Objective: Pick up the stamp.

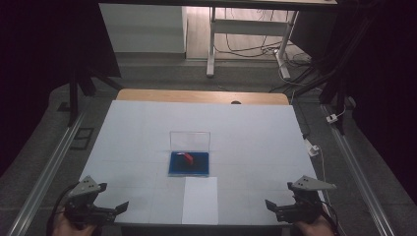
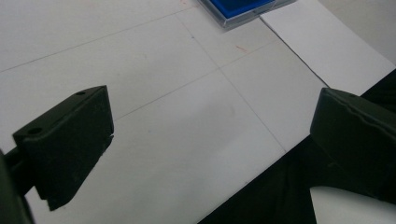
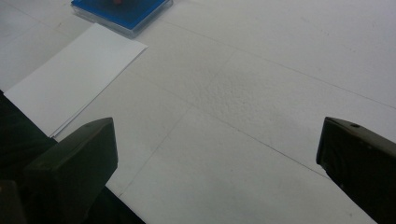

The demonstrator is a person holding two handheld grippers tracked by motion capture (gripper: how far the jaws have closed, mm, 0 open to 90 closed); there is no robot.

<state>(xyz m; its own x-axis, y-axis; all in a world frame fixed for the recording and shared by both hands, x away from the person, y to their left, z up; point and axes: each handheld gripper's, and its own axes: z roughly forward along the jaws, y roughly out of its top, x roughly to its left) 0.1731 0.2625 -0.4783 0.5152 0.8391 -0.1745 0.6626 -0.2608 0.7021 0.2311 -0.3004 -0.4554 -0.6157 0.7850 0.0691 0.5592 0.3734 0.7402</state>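
Left gripper (image 1: 120, 207) and right gripper (image 1: 269, 204) both rest at the near table (image 1: 137, 128) corners, jaws apart and empty; blue-lined open case (image 1: 189, 163) holding a red item (image 1: 187, 156) sits mid-table, white paper sheet (image 1: 200, 200) just near of it.

The high view looks forward and down over the whole white table (image 1: 147, 142) from the person's side. Each gripper view sits low and close at a near corner, facing inward; all three share the blue case (image 1: 189, 163) (image 2: 243, 7) (image 3: 123, 11) and white paper sheet (image 1: 200, 200) (image 2: 322, 46) (image 3: 74, 81).
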